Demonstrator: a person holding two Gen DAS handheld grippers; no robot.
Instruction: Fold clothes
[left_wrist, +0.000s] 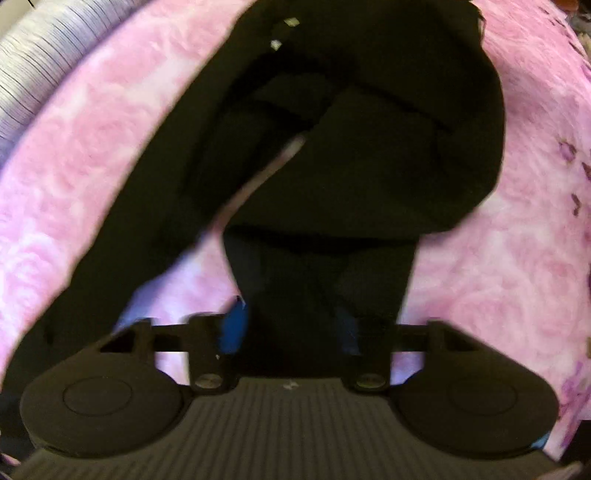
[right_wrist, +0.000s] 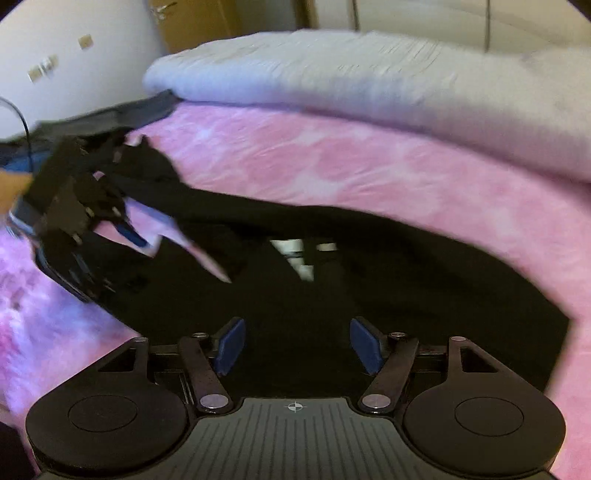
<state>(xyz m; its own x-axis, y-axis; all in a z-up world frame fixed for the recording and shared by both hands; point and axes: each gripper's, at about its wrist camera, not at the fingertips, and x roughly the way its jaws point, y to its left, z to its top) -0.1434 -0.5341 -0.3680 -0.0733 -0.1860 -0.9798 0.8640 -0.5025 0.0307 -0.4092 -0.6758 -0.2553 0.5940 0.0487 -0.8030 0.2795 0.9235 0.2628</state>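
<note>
A black garment lies spread on a pink bedspread. One narrow part of it runs toward my left gripper. The blue pads stand apart with that black cloth between and partly over them; the view is blurred. In the right wrist view the same garment fills the middle, with a white label showing. My right gripper is open just above the dark cloth, nothing between its blue pads. The left gripper's black body sits at the garment's far left end, held by a hand.
A pale grey folded duvet lies along the far side of the pink bedspread and shows at top left as the striped duvet. Behind it are a white wall and a wooden door. A dark cloth lies by the duvet's left end.
</note>
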